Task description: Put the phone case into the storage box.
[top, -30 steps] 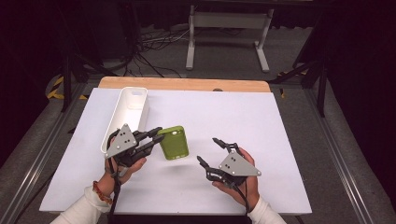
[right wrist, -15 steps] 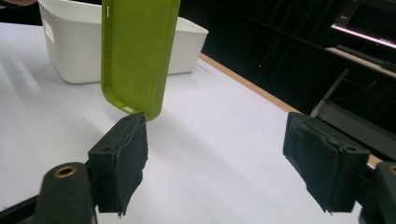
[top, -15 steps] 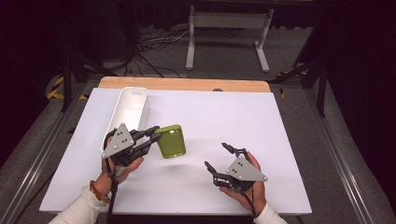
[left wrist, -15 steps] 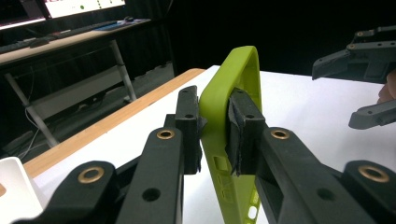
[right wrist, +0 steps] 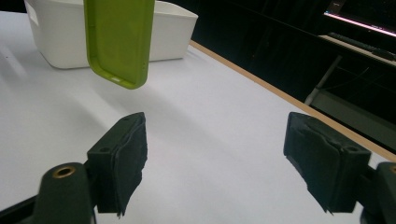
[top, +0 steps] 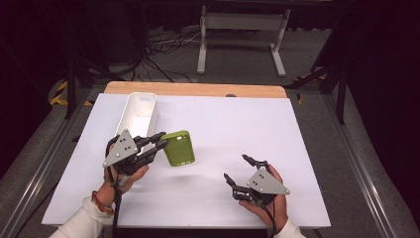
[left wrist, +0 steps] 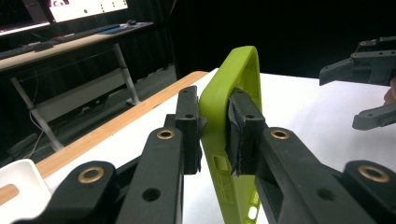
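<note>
One green phone case (top: 179, 148) hangs above the worktop (top: 237, 124), its edge clamped in the left gripper (top: 157, 144) jaws. One white bin (top: 139, 113) sits behind it. The right gripper (top: 238, 171) jaws have just been opening and stand apart, nothing between them.

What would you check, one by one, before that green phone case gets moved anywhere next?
1. Left gripper clamped on the green phone case: ok, both pads press one side wall.
2. Case lifted off the white table: ok, the right gripper view shows its shadow beneath.
3. Right gripper out of the way: ok, open with nothing between its jaws, apart from the case.
4. White bin free to receive something: cannot tell, its inside is barely visible.
5. Grip deep enough not to slip: cannot tell.
</note>
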Action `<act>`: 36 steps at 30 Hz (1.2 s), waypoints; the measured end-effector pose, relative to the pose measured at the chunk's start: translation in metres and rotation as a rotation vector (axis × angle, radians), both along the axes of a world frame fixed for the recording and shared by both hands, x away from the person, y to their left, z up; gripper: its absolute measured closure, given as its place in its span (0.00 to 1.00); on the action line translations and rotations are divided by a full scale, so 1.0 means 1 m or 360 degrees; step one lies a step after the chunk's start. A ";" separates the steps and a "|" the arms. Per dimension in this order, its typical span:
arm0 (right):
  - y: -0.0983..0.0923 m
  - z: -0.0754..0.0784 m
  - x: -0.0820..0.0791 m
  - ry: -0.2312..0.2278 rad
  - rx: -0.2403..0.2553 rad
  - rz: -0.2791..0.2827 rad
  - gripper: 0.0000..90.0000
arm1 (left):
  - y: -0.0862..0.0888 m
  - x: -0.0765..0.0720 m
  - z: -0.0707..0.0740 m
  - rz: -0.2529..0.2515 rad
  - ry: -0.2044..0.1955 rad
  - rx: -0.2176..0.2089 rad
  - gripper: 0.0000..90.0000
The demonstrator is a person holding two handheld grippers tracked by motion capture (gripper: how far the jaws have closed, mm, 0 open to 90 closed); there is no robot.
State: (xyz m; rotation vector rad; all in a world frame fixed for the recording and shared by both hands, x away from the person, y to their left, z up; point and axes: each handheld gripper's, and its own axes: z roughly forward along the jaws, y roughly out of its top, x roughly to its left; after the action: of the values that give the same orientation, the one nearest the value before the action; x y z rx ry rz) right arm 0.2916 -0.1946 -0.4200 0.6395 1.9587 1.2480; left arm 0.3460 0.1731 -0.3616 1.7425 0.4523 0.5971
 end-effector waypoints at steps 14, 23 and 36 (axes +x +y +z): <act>0.000 0.000 0.002 0.0000 -0.0011 0.0001 0.25 | 0.015 0.002 0.010 0.0043 -0.0033 -0.0037 0.86; 0.001 0.000 0.003 -0.0002 -0.0008 -0.0004 0.25 | 0.026 0.001 0.018 0.0074 -0.0052 -0.0053 0.86; 0.002 -0.001 0.004 0.0001 -0.0013 0.0000 0.25 | 0.033 0.002 0.024 0.0083 -0.0077 -0.0066 0.86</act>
State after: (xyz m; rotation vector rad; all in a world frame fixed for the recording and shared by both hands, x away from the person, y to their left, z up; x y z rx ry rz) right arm 0.2955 -0.1926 -0.4212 0.6356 1.9636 1.2391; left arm 0.3484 0.2062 -0.3375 1.6778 0.4741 0.6610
